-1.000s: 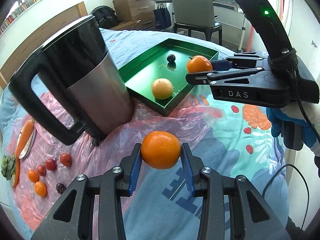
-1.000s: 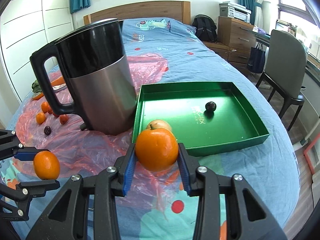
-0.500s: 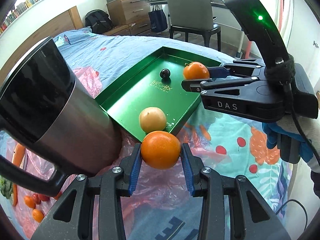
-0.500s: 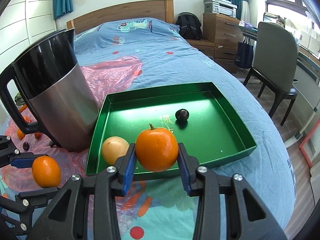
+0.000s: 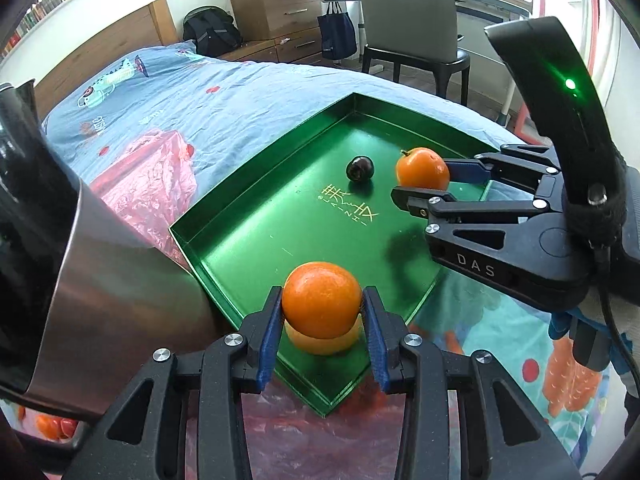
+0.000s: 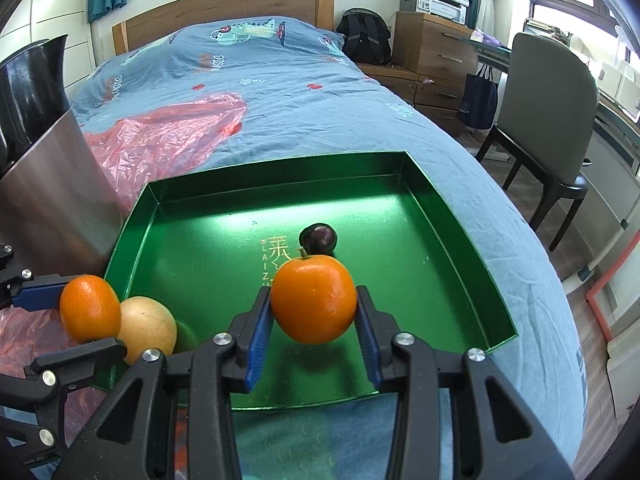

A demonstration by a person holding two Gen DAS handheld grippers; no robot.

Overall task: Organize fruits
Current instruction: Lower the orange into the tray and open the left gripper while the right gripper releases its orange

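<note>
Left wrist view: left claw (image 5: 322,312) pinching an orange (image 5: 321,301) above the green tray's (image 5: 248,236) near corner; right claw (image 6: 314,314) gripping a stemmed orange (image 6: 314,298) over the tray, beside the dark plum (image 6: 317,239).

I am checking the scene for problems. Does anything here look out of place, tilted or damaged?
Only the steel kettle: a kitchen item standing on the bed beside the green tray, on crumpled pink plastic. Nothing looks spilled or damaged.
</note>
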